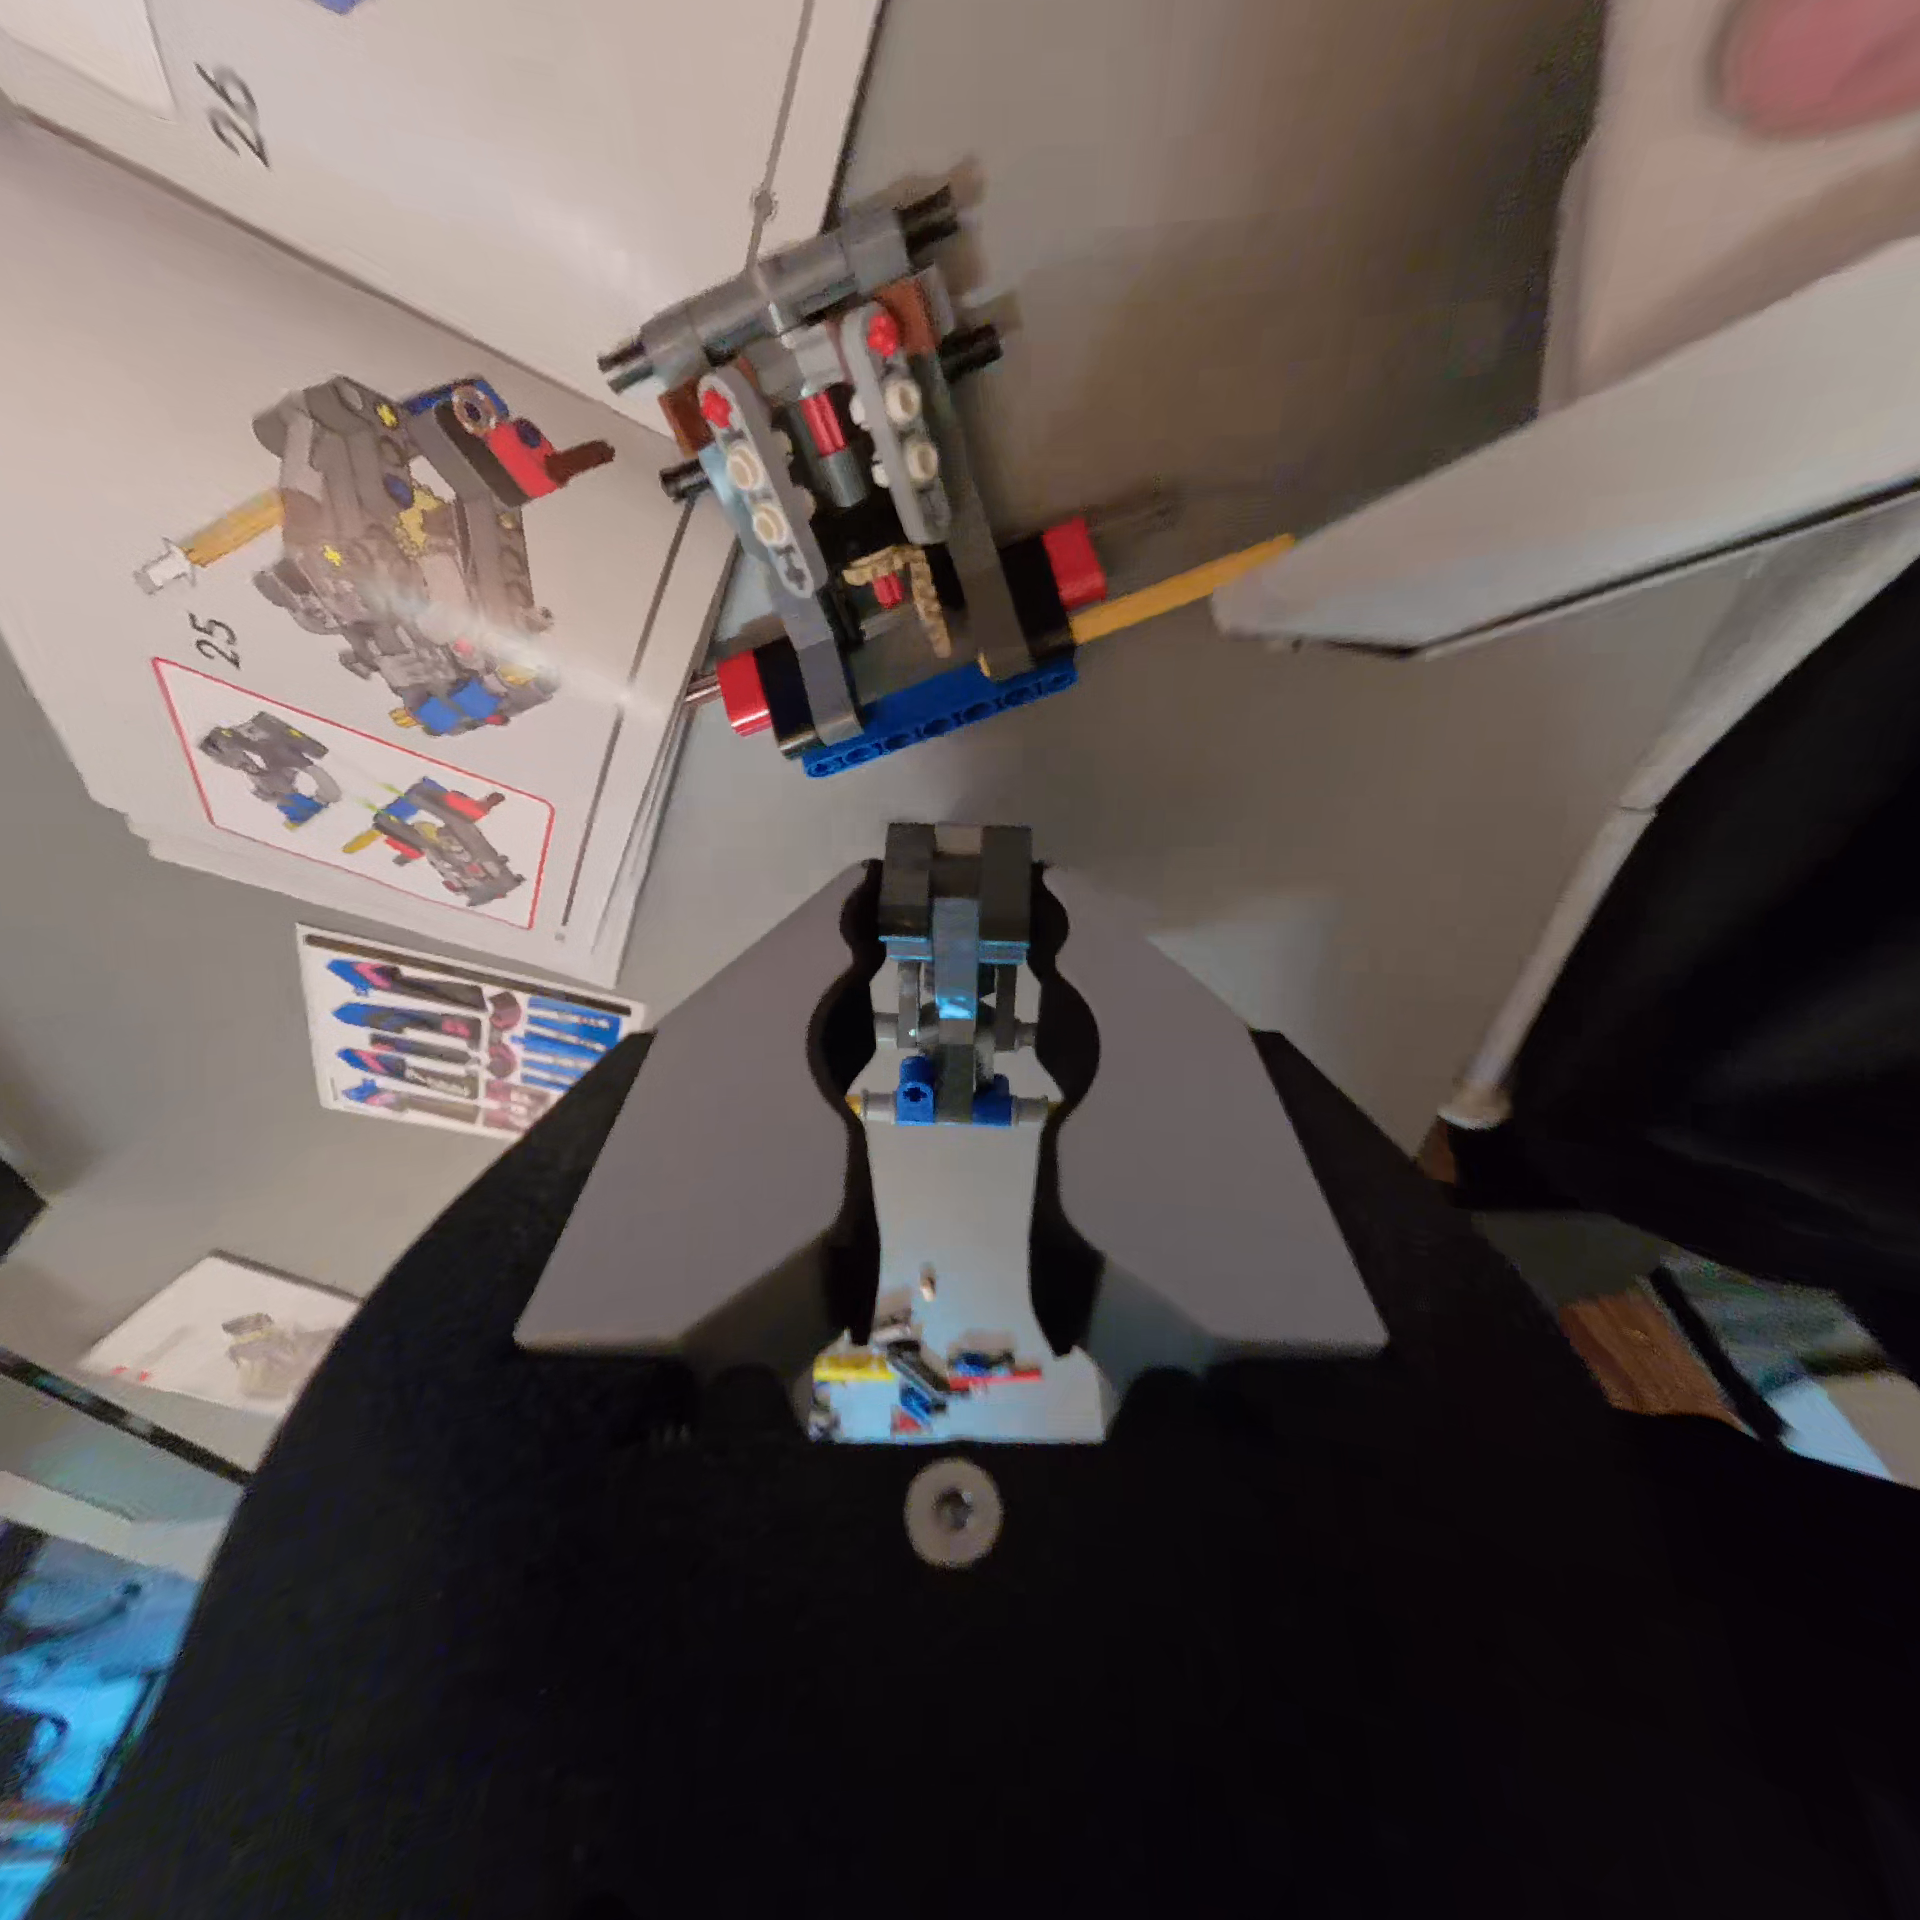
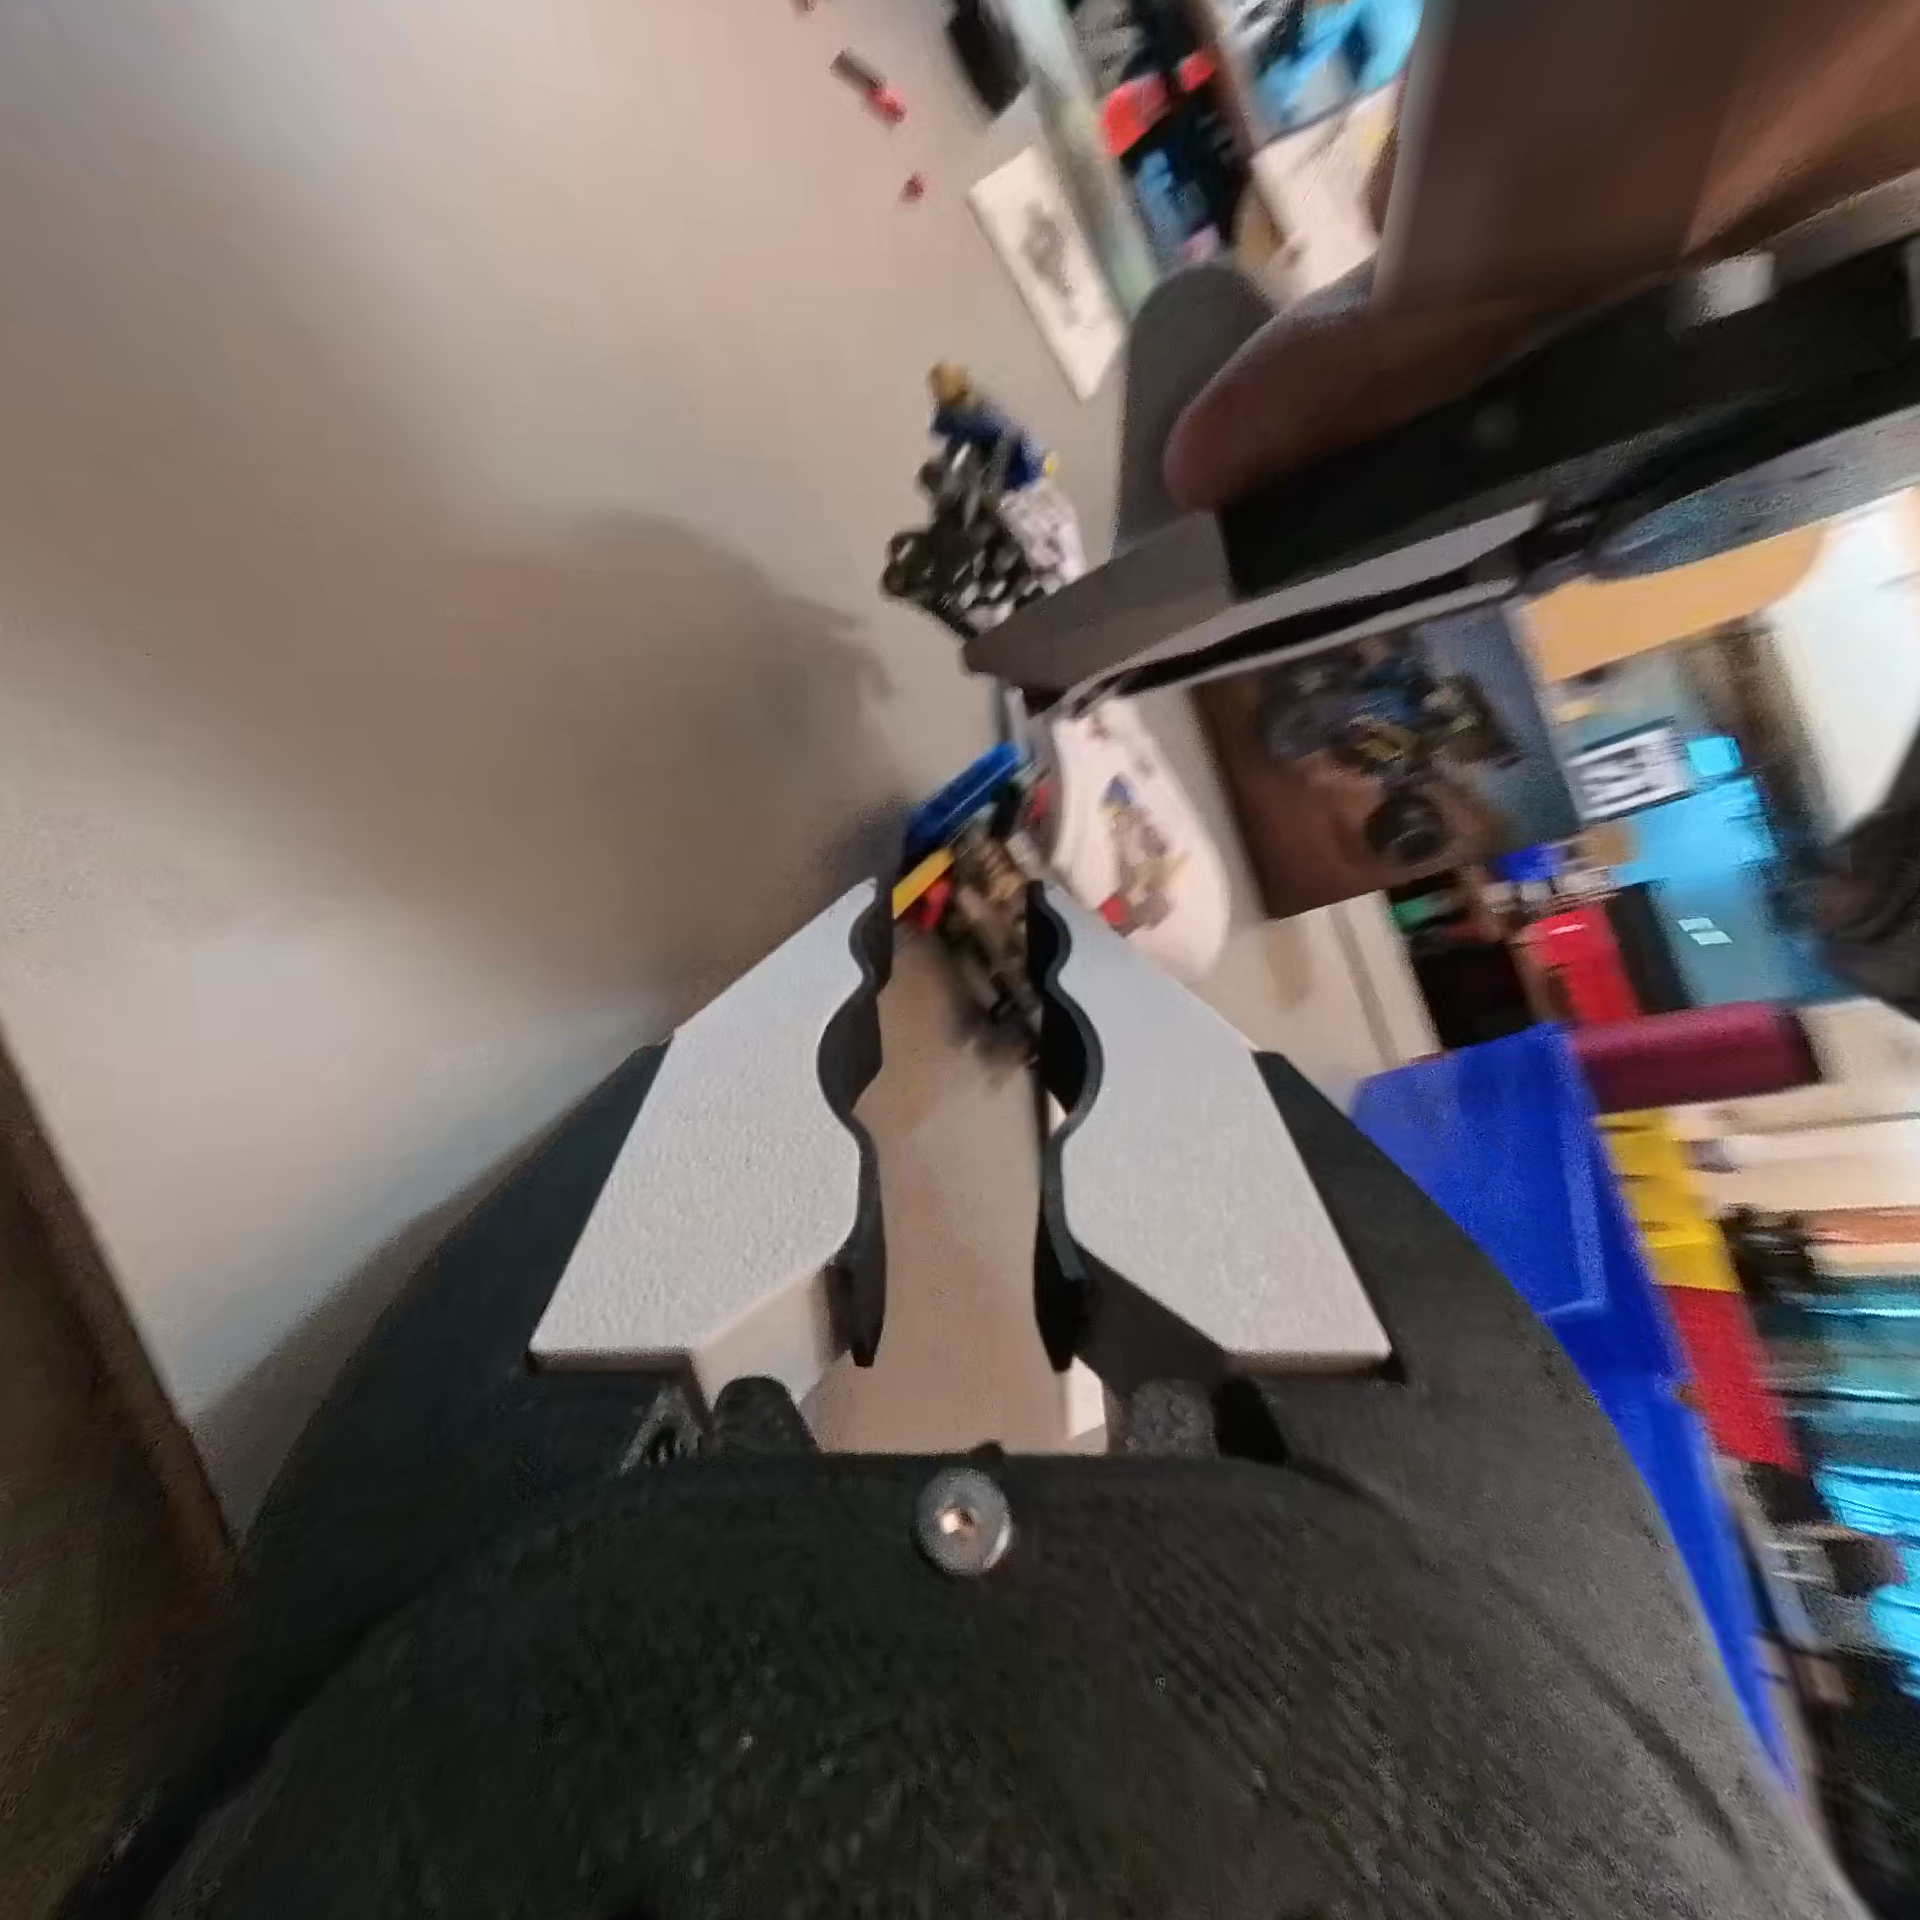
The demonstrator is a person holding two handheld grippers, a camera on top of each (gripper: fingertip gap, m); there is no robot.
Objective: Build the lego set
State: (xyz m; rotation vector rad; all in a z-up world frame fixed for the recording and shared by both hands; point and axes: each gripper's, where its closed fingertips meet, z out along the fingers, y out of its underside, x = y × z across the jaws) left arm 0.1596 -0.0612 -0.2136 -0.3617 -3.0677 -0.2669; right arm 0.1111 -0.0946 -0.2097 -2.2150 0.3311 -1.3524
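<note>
In the left wrist view my left gripper [image 1: 956,883] is shut on a small sub-assembly [image 1: 954,997] of dark grey and blue pieces, held above the table. Just beyond its tips the main lego model [image 1: 862,520] lies on the table: grey beams, red and black bushes, a blue beam and a yellow axle [image 1: 1184,597] sticking out to the right. My right gripper [image 1: 1538,540] reaches in from the right, its tip at the end of that axle. In the right wrist view my right gripper [image 2: 956,914] stands open, with the model [image 2: 982,914] just past its tips.
The open instruction booklet [image 1: 343,623] and a sticker sheet [image 1: 457,1029] lie left of the model. A finished bike model with a figure [image 2: 977,509] stands farther off. A blue bin [image 2: 1507,1195] is at the right. Loose red pieces [image 2: 873,83] lie far away. The grippers' ends are close to 6 centimeters from one another.
</note>
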